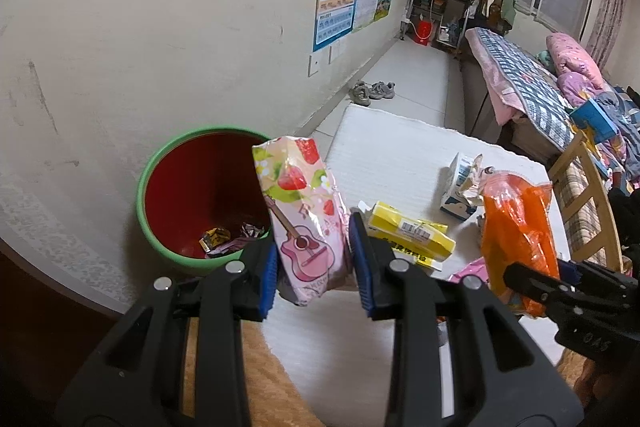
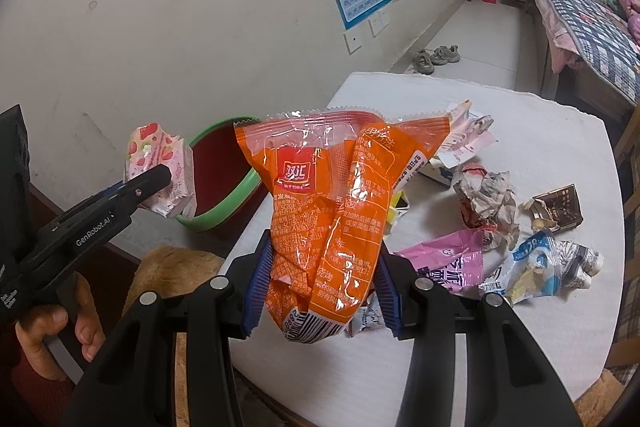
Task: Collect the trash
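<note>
Holding a piece of trash in each hand, you stand at the table (image 2: 520, 147) with the bin within reach. Your left tongs (image 1: 314, 269) clamp the lower end of the pink strawberry packet (image 1: 304, 211), jaws narrow around it, its long axis rising steeply toward the upper centre of the left wrist frame. The green-rimmed red bin (image 1: 200, 195) sits just left of that packet in the same frame, its open mouth facing up and a few wrappers already at the bottom; the packet's top edge overlaps the bin's right rim in the picture, though you cannot tell whether it hangs over the opening or just short of it. Your right tongs (image 2: 320, 291) grip the orange sausage bag (image 2: 332, 211) near its barcode end, jaws set wider around the bulkier bag, which stands nearly upright in the frame's centre. From the right wrist view the bin (image 2: 224, 187) lies to the left of the orange bag and behind it, with the left tongs (image 2: 160, 179) and the pink packet (image 2: 160, 155) between. The left hand (image 2: 52, 331) is judged nearer to the bin, so its packet likely drops first. More crumpled wrappers (image 2: 488, 199) lie on the table at right.
</note>
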The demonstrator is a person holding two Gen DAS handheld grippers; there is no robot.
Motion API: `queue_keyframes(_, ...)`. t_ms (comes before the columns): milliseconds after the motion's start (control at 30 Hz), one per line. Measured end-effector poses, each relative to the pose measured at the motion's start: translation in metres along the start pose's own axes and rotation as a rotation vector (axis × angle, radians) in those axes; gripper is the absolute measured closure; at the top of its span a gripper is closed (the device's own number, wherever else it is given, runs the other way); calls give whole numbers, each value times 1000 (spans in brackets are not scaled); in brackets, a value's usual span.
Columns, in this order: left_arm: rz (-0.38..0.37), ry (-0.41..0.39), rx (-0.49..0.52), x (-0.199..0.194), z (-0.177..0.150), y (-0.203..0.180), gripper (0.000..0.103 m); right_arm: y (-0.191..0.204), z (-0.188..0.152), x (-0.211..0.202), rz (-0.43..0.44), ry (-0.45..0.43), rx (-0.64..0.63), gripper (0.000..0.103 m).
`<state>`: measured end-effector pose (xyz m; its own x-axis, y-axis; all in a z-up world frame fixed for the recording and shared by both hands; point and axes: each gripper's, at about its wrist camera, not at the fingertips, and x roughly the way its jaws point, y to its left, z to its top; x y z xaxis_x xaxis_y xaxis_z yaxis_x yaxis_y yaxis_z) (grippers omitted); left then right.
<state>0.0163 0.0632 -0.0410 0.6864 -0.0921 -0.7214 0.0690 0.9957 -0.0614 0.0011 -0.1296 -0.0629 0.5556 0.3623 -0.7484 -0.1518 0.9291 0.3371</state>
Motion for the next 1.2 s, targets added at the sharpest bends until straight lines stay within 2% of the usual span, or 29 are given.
queue_keyframes(633,85,11,-46,9,-1,38,72,26,30,13,22,-12,-73,57)
queue_keyframes(1200,139,20,-91,29,4,74,72,61,56,56,59,28,-130,57)
